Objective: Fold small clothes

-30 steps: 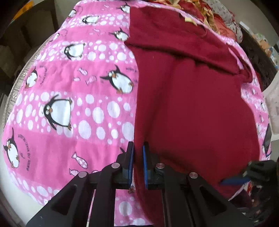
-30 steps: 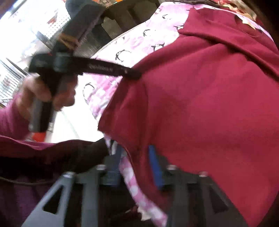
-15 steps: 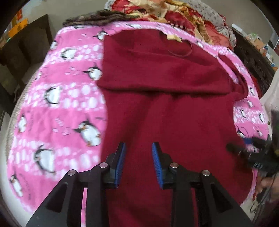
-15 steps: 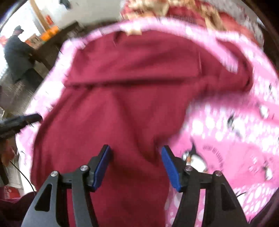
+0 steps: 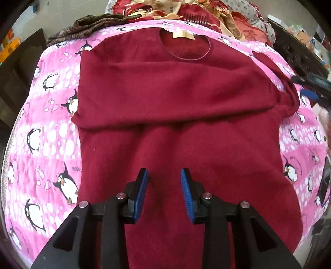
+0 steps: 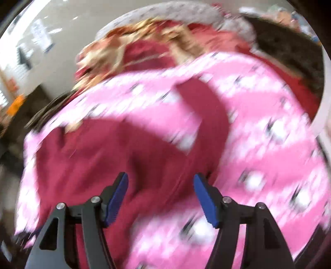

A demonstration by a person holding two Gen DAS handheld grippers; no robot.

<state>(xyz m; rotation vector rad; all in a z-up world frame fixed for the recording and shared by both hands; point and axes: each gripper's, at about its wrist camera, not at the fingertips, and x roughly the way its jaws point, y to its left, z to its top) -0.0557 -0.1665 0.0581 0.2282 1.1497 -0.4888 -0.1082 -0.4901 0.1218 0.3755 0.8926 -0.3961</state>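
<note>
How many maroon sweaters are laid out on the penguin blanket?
1: the maroon sweater lies flat on the penguin blanket, collar at the far edge. The clothes pile beyond may hide more.

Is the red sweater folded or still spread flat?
Partly folded: the sweater has one sleeve laid across its chest; the body lies spread on the pink blanket.

The sweater (image 5: 178, 128) lies on the blanket (image 5: 47, 144), heaped clothes (image 5: 206, 12) behind it.

A dark red sweater (image 5: 175, 128) lies flat on a penguin-print pink blanket (image 5: 47, 128). The left gripper (image 5: 164, 175) hovers over its lower half, jaws slightly apart, empty.
</note>
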